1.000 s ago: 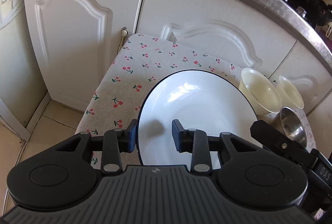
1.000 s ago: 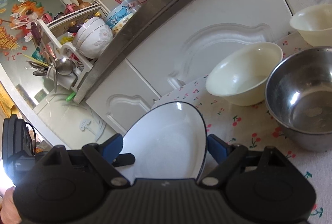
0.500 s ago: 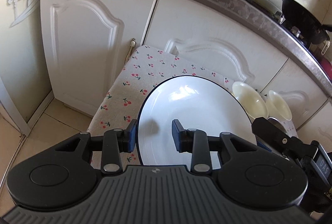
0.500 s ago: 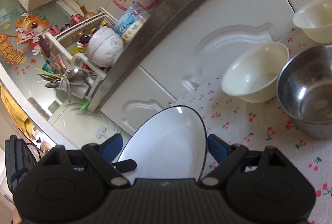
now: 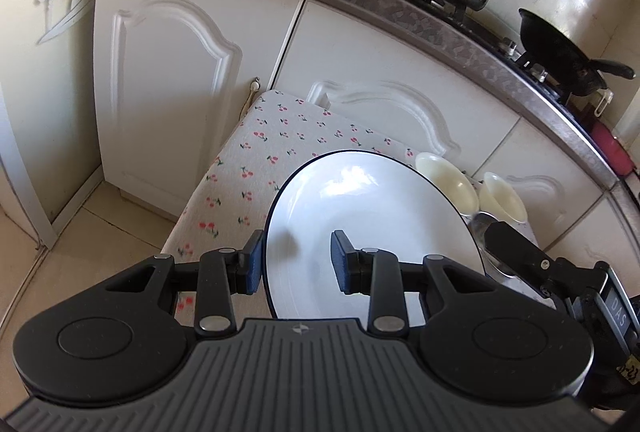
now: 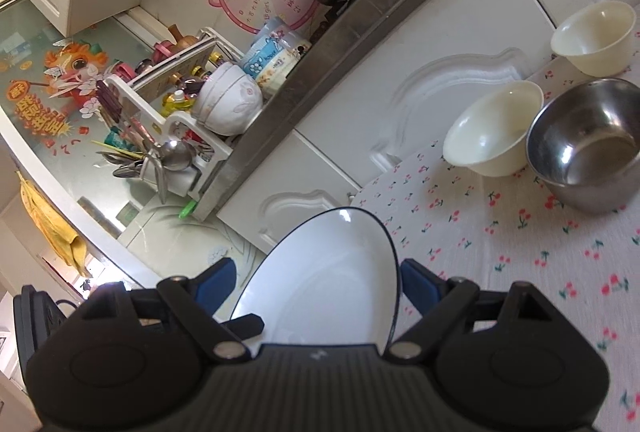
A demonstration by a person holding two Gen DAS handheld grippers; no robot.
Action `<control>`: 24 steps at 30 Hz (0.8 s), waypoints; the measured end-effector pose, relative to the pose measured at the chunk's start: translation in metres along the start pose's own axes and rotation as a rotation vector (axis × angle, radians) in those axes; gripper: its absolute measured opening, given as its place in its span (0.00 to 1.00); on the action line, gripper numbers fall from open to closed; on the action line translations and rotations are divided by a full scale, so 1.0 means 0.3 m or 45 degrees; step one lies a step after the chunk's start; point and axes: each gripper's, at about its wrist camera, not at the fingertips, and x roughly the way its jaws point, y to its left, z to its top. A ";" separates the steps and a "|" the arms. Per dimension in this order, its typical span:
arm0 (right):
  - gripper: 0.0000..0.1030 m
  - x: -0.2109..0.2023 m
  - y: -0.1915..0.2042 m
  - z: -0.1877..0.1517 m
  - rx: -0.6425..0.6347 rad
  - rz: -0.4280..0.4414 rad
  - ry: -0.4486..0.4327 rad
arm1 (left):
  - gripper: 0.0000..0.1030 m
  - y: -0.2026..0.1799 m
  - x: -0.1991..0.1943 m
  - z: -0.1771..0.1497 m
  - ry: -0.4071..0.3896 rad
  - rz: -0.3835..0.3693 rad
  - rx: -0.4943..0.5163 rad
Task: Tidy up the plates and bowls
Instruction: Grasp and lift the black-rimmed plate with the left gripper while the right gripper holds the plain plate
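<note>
Tablecloth [image 5: 256,160] lies bare on the left; bowls [image 6: 492,128] crowd the right.

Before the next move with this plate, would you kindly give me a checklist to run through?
1. Hold of the left gripper on the plate rim: ok, clamped.
2. Hold of the right gripper: cannot tell; the plate sits between its wide fingers, contact unclear.
3. Nothing lying in the plate: ok.
4. The cream bowls and steel bowl clear of the plate: ok.
5. Free slot in the dish rack: cannot tell.
</note>
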 end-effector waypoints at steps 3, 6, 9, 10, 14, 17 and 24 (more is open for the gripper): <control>0.87 -0.037 0.024 -0.018 -0.007 0.007 -0.001 | 0.35 0.012 -0.041 -0.025 -0.005 -0.009 -0.017; 0.87 -0.072 0.049 -0.041 -0.019 0.014 -0.001 | 0.35 0.023 -0.081 -0.049 -0.008 -0.025 -0.038; 0.88 -0.102 0.068 -0.070 -0.023 0.019 0.004 | 0.35 0.031 -0.123 -0.081 -0.020 -0.024 -0.044; 0.88 -0.110 0.076 -0.079 -0.030 0.017 0.008 | 0.35 0.033 -0.133 -0.092 -0.022 -0.023 -0.043; 0.89 -0.139 0.107 -0.114 -0.047 0.007 0.015 | 0.36 0.055 -0.172 -0.137 -0.012 -0.028 -0.070; 0.89 -0.170 0.120 -0.139 -0.056 0.005 0.021 | 0.36 0.073 -0.193 -0.165 -0.002 -0.038 -0.088; 0.89 -0.213 0.121 -0.192 -0.041 -0.009 0.041 | 0.36 0.102 -0.222 -0.229 0.008 -0.029 -0.104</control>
